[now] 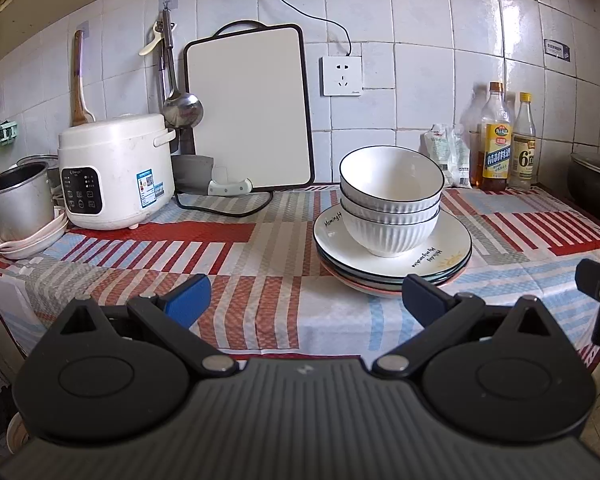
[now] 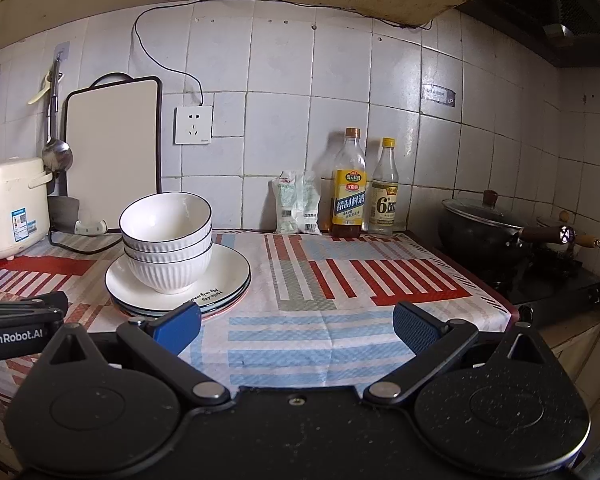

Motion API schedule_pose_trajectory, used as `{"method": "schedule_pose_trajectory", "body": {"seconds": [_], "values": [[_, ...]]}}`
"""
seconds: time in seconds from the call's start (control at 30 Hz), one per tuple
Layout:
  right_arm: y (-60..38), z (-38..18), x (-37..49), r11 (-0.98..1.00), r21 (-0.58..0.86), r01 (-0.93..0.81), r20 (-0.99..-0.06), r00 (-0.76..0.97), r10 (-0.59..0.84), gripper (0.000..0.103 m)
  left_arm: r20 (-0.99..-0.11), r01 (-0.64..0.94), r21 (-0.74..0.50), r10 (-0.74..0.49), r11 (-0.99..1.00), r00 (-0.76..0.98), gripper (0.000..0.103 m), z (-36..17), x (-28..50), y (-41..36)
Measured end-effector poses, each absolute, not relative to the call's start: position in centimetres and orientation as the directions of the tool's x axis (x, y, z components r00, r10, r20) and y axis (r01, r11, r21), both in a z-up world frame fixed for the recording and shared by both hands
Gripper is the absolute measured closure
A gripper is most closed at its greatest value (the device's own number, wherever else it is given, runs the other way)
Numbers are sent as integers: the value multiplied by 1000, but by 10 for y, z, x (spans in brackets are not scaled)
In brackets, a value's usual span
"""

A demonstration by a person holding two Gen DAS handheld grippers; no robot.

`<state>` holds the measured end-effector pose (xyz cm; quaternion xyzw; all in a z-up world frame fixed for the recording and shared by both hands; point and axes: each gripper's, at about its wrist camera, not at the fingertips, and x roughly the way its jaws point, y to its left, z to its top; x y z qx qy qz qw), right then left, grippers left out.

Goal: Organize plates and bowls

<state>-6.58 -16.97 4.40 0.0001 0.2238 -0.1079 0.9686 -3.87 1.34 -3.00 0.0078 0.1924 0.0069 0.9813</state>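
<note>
Facing dishes (image 1: 392,236), left tool (image 1: 306,300) apart.

The left wrist camera looked level along its blue fingers (image 1: 188,304) across the counter toward the tiled wall, the cooker (image 1: 116,172) at left and the bowls (image 1: 390,196) right of centre, near. The right wrist camera sat further right, facing the same wall, with the wok (image 2: 484,232) at right. Both views shared the bowls (image 2: 168,236), board (image 1: 248,108) and bottles (image 2: 350,188).
</note>
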Motion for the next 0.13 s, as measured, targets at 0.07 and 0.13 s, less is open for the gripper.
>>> {"method": "schedule_pose_trajectory", "body": {"seconds": [0.07,0.13], "values": [[-170,44,-66,977,-46,209,-435,876,-208,0,-378,-9,18,15,1000,926,0,-30,-38,14],[-170,44,-66,977,-47,209,-435,876,-208,0,-379,-9,17,15,1000,925,0,-30,-38,14]]}}
